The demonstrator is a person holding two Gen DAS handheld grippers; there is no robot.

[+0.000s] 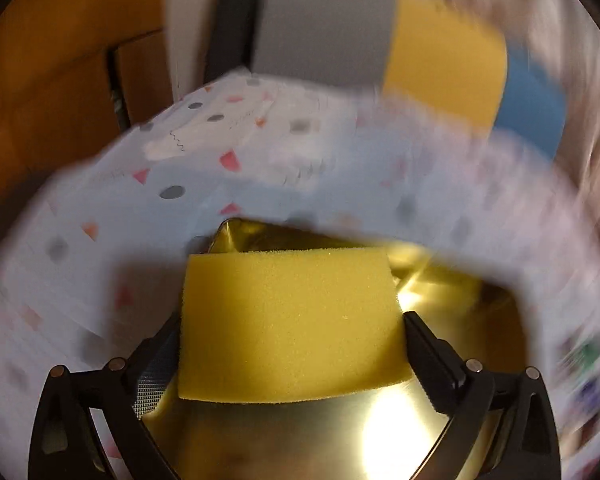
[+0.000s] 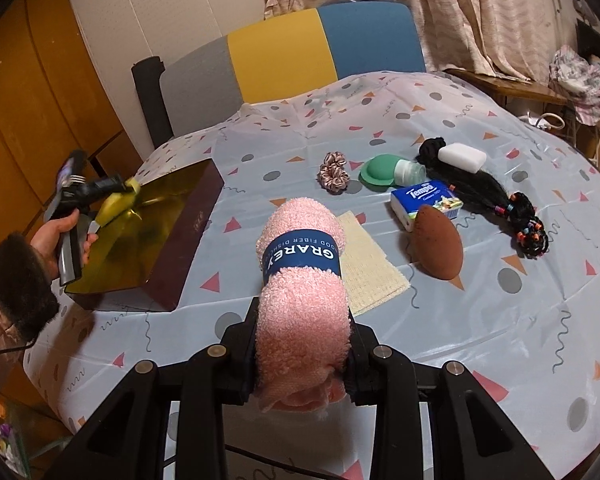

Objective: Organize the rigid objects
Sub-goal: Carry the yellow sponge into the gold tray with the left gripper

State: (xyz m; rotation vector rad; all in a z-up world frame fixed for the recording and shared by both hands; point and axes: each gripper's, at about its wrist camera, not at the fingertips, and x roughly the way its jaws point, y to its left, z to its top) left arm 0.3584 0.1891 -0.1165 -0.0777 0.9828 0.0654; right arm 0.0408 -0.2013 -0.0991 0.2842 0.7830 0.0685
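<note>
Over the gold-lined box (image 2: 140,236) at the counter's (image 2: 480,312) left edge, the left tool (image 1: 292,344) clenches a yellow sponge (image 1: 288,324), probably about to drop it inside. Nearer the middle, the right tool (image 2: 302,356) grips a rolled pink towel (image 2: 300,280) above the counter, its long axis pointing away along the fingers.

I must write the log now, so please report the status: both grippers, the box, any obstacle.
Left gripper shut on yellow sponge, above gold-lined box. Right gripper shut on pink towel roll, above table. Box holds nothing yet; nothing blocking.
</note>
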